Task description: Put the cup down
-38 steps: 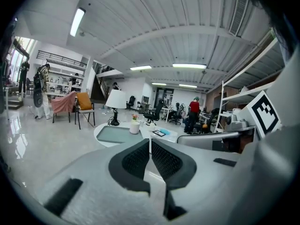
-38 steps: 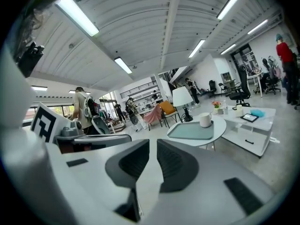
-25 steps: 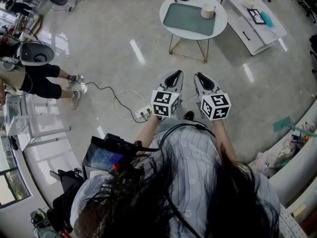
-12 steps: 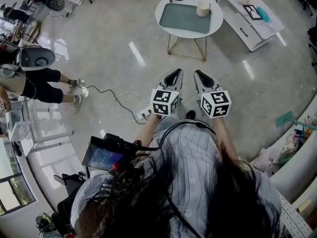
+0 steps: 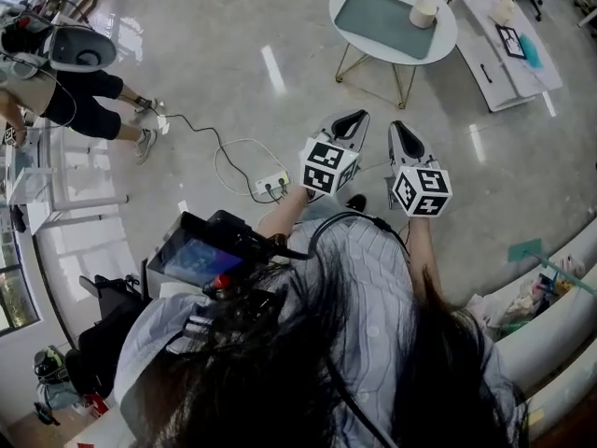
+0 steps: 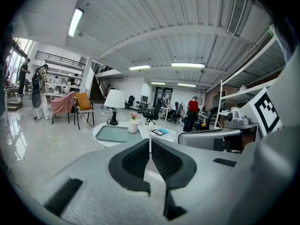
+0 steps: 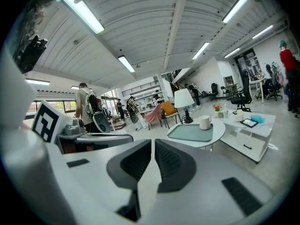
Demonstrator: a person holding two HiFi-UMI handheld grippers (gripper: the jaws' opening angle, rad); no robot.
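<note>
The left gripper (image 5: 352, 119) and right gripper (image 5: 403, 130) are clenched, empty. A white cup (image 5: 423, 13), seemingly a mug, stands on the round table (image 5: 440, 41).

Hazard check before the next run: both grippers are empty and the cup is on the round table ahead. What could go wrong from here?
1. A corded power strip lies on the floor just left of the person's feet; a step toward the round table could snag it.
2. The left gripper and right gripper are both shut; reaching in like that could topple the cup, not grasp it.
</note>
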